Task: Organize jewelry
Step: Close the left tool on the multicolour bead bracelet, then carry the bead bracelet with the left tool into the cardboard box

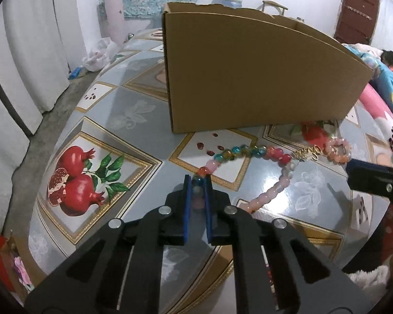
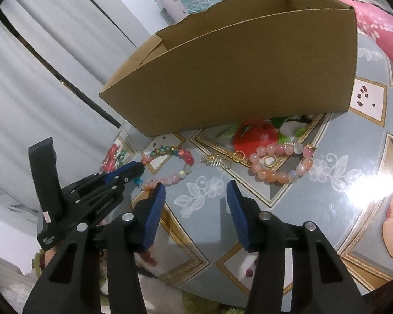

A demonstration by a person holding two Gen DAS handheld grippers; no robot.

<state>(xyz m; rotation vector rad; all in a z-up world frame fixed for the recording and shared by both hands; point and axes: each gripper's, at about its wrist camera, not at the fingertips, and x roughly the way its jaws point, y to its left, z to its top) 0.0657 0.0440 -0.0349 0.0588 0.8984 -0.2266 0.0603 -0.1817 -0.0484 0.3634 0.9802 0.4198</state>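
Our left gripper (image 1: 198, 183) clamped on multicolour bead bracelet (image 1: 249, 154). Right gripper (image 2: 195, 187) half open, empty. Ahead: pink bracelet (image 2: 280, 163) on surface (image 2: 340, 196). Beyond: cardboard box (image 2: 235, 78). We lift straight, avoid snagging gold clip (image 2: 214, 161).

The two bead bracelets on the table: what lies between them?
In the right wrist view, a small silver hair comb and gold rings lie between the multicolour bracelet and the pink bracelet.
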